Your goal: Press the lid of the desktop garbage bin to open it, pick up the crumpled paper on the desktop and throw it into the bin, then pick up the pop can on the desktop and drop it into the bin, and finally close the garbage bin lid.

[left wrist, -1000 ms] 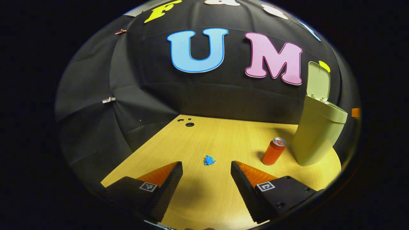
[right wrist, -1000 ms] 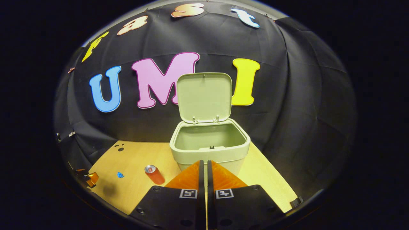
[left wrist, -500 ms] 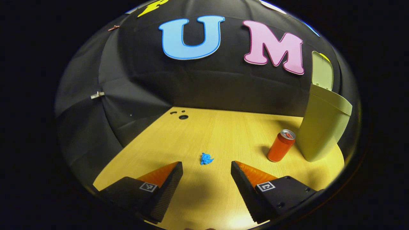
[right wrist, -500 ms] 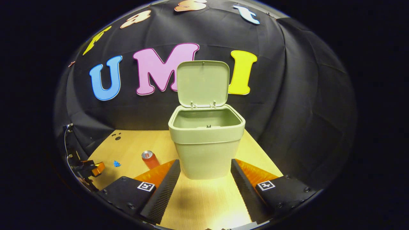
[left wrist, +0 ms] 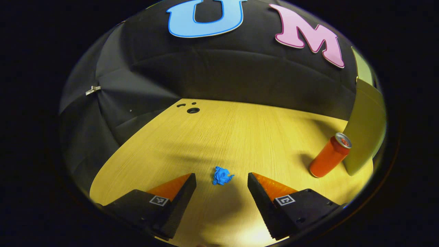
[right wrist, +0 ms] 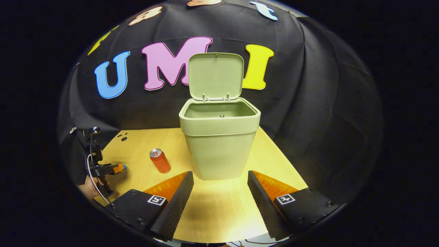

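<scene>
Bin (right wrist: 219,151) lid (right wrist: 215,76) up, can (left wrist: 329,156) label unreadable, both claws (left (left wrist: 222,180), right (right wrist: 220,176)) apart, paper (left wrist: 221,175) between left's tips.

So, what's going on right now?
Both grippers open: left gripper, right gripper. Blue paper on desk between left's fingertips, ungrasped. Bin lid up. Nothing blocking.

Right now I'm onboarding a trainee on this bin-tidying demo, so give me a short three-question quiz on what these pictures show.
1. True or false: the bin lid stands open.
2. What lies on the desktop between the left gripper fingers? A) pop can B) blue crumpled paper C) nothing
3. Fill in: the orange pop can stands upright beside the green ____.

Key: 1 true. 2 B, the blue crumpled paper; the gripper is open and not yet gripping it. 3 garbage bin.
</scene>
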Demonstrator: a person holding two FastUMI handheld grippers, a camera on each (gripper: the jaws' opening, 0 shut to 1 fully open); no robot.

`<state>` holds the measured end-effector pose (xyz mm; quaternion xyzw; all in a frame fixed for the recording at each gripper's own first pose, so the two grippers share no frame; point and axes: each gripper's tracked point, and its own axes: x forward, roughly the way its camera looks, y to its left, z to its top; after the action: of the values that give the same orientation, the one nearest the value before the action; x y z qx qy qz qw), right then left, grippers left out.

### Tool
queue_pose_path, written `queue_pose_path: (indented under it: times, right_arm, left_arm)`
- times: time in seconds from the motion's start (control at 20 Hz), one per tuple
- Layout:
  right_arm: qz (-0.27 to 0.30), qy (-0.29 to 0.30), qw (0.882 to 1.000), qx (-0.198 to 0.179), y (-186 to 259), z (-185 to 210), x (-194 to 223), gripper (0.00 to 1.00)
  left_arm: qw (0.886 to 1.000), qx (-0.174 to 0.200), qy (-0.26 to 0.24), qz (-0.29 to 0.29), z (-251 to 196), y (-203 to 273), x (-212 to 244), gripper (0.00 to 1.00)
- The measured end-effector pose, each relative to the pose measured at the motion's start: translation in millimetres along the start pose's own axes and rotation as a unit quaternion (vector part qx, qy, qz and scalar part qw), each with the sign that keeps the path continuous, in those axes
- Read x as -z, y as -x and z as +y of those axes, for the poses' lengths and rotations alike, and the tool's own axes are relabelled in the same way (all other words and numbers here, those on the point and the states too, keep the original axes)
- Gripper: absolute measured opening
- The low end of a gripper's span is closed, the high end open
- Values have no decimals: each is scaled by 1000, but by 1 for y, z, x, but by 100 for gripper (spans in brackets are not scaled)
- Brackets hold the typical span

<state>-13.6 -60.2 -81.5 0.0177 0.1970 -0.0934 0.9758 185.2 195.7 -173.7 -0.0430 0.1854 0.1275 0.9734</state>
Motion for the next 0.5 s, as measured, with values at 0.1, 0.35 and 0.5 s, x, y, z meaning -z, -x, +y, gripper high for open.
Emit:
queue_pose_path:
  times: [0.1,0.35,0.5]
  right_arm:
    - [9,-1,1000,-3,-2,1,4,99]
    - [24,-1,1000,-1,-3,4,15,100]
    - [40,-13,999,0,1,6,26,100]
  left_arm:
    - [1000,1,-12,11,-3,-15,4,97]
    - [999,10,-21,45,-13,-42,20,94]
    - [999,15,-14,41,-16,-48,18,89]
